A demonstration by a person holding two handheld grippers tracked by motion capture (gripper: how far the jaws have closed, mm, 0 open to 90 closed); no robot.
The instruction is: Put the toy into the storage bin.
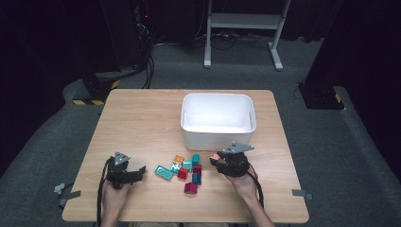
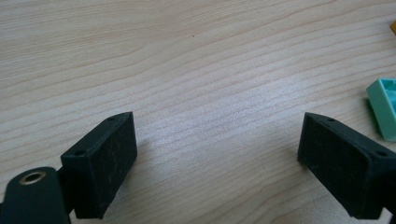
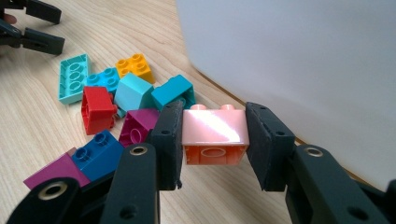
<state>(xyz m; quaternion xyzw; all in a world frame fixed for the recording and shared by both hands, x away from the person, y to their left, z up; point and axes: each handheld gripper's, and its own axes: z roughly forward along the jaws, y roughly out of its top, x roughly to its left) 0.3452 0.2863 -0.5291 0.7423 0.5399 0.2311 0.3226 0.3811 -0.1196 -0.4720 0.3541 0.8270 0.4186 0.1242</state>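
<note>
Orange brick (image 3: 214, 135) sat clamped between the right gripper (image 3: 214, 140) pads, studs up, lower centre of the right gripper view, clear of the table (image 1: 142, 118). White bin (image 3: 299, 65) wall filled the upper right just behind it. Brick pile (image 3: 116, 100) lay upper left of the grip: teal, red, blue, purple, yellow pieces bunched together. In the high view the right gripper (image 1: 218, 160) was right of the pile, just below the bin (image 1: 189, 135). Left gripper (image 2: 217, 158) jaws were wide apart, nothing between, bare wood under them; a green brick (image 2: 384, 108) edge at far right.
</note>
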